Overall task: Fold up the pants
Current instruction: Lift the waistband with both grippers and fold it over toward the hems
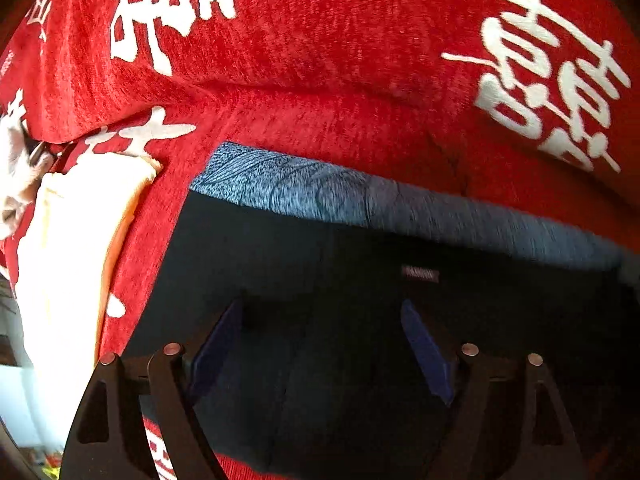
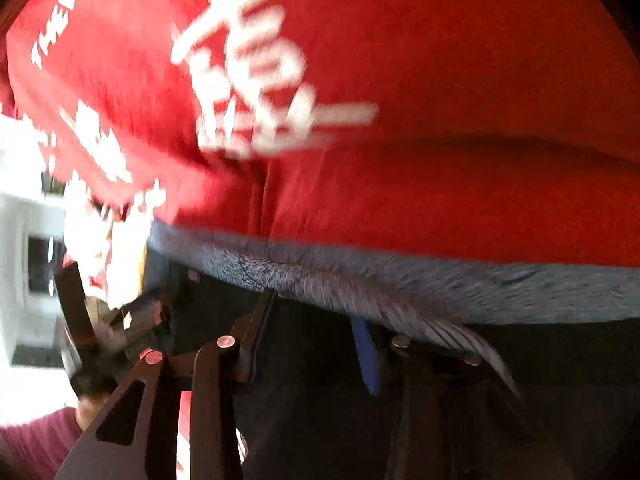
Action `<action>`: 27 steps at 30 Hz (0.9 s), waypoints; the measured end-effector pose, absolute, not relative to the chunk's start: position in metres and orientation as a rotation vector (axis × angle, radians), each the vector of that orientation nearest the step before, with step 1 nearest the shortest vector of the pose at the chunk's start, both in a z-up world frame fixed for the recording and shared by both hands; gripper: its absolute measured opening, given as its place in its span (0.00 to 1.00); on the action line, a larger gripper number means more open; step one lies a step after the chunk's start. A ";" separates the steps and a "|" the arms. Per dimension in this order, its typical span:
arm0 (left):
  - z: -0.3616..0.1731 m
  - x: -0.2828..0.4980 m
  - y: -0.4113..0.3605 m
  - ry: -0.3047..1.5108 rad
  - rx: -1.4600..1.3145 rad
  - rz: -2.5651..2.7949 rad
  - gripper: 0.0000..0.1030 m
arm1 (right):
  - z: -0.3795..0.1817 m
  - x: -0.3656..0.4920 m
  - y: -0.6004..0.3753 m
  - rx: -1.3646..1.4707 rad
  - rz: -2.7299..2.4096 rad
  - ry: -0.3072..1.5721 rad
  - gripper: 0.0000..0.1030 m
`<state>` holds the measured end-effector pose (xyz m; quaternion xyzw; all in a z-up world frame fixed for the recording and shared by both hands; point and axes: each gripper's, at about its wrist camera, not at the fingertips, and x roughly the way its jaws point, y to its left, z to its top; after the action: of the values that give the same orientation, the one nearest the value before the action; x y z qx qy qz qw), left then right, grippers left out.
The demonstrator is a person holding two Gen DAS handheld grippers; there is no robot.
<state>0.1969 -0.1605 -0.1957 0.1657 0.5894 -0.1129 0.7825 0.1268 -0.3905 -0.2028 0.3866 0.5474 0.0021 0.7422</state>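
Note:
The pants (image 1: 300, 280) are black with a heathered blue-grey waistband (image 1: 360, 200) and lie on a red cloth with white characters (image 1: 320, 60). My left gripper (image 1: 322, 312) is open, its blue-padded fingers spread just over the black fabric below the waistband. In the right wrist view the pants (image 2: 520, 380) fill the lower part, with the waistband (image 2: 440, 284) across the middle. My right gripper (image 2: 316, 320) is open at the waistband edge. The view is blurred, so I cannot tell if fabric lies between its fingers.
A cream folded cloth (image 1: 72, 240) lies left of the pants on the red cover. The other gripper (image 2: 120, 320) and a hand in a pink sleeve (image 2: 36, 440) show at the left of the right wrist view. White furniture (image 2: 24, 240) stands beyond.

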 end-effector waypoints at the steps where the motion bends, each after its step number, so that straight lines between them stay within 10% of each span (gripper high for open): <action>1: -0.192 0.194 -0.159 1.285 0.359 -0.250 0.79 | -0.195 0.121 -0.396 0.846 -0.009 1.176 0.41; 5: -0.166 0.170 -0.160 1.285 0.396 -0.292 0.79 | -0.168 0.076 -0.420 0.926 -0.031 1.087 0.59; 27: -0.142 -0.064 -0.359 1.425 0.441 -1.121 0.79 | -0.158 -0.353 -0.370 1.430 -0.747 0.883 0.61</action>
<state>-0.0640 -0.3590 -0.1415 0.1897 0.6137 -0.4827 0.5953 -0.3525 -0.3705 -0.1583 0.6185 0.3816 -0.3230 0.6062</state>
